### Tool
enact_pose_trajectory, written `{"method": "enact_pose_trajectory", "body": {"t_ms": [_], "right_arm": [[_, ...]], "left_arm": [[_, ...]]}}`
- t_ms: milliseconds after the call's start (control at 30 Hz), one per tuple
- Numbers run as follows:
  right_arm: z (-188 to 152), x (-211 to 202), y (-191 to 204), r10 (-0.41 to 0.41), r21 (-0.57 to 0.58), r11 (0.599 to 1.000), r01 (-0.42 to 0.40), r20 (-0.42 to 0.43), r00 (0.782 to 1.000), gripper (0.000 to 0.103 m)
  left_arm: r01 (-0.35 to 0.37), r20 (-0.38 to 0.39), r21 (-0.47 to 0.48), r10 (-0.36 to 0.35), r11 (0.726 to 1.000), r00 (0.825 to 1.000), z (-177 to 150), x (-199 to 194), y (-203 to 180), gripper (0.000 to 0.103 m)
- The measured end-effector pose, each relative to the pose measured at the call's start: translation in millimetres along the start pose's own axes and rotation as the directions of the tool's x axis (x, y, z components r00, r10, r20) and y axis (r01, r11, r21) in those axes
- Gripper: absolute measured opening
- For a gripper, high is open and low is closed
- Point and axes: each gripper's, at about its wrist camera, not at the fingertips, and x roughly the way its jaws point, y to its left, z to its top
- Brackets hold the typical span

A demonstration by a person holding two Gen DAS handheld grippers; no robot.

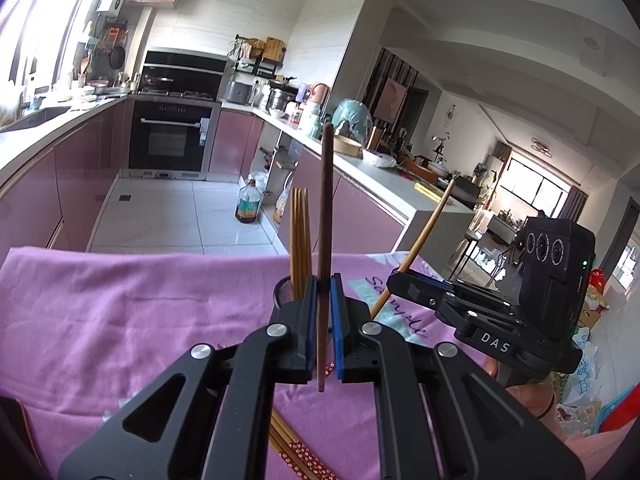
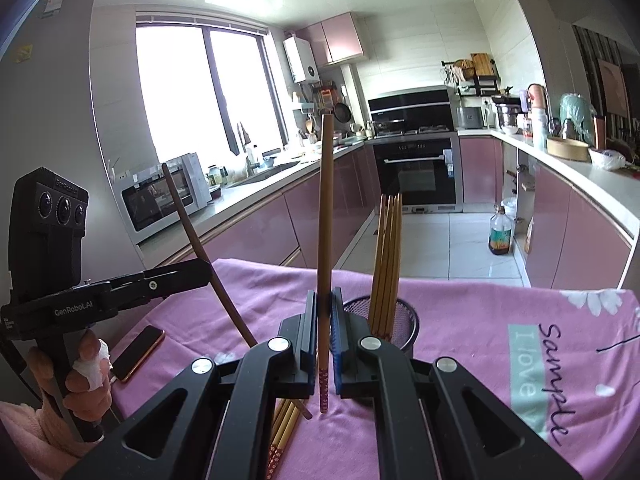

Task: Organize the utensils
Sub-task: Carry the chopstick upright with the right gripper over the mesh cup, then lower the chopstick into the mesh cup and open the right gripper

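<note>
We find the left gripper (image 1: 322, 312) clamped on 1 dark chopstick (image 1: 325, 216), the right gripper (image 2: 322, 320) on 1 light chopstick (image 2: 325, 216), both upright for dropping into the mesh holder (image 2: 404, 320) nearby.

The mesh cup (image 2: 394, 320) stands just right of the right gripper (image 2: 324, 312), its upright chopsticks (image 2: 386, 256) blocking that side. The left gripper (image 2: 200, 270) crowds the left. Loose chopsticks (image 2: 284, 420) and a phone (image 2: 138, 352) lie on the cloth (image 2: 460, 320) below. Right of the cup, the cloth is bare.
</note>
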Motion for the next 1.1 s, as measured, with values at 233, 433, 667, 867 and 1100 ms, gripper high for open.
{"method": "enact_pose_trajectory", "body": {"t_ms": [233,433,667,867,1100], "right_arm": [[16,-7,-3,-0.009,-0.011,1.000,0.009,0.040,0.999,0.005],[27,-10,-2,-0.017,-0.034,0.999,0.020,0.069,0.997,0.005],[36,-9,-6,-0.035,-0.045,0.998,0.040,0.090,0.995,0.005],[37,7,-11,-0.049,-0.036,0.998,0.052,0.072,0.996,0.005],[33,25,-13,-0.064,-0.029,0.998,0.064,0.023,0.998,0.005]], "left_arm": [[0.003,0.043,0.022,-0.004,1.000,0.999,20,-1,-8,0.007],[0.005,0.078,0.039,-0.008,0.999,0.997,33,0,-15,0.007],[-0.011,0.102,0.054,0.005,0.998,0.995,45,8,-21,0.007],[-0.027,0.076,0.062,0.022,0.998,0.997,42,22,-23,0.007],[-0.059,0.010,0.088,0.059,0.994,0.998,37,47,-29,0.007]]}}
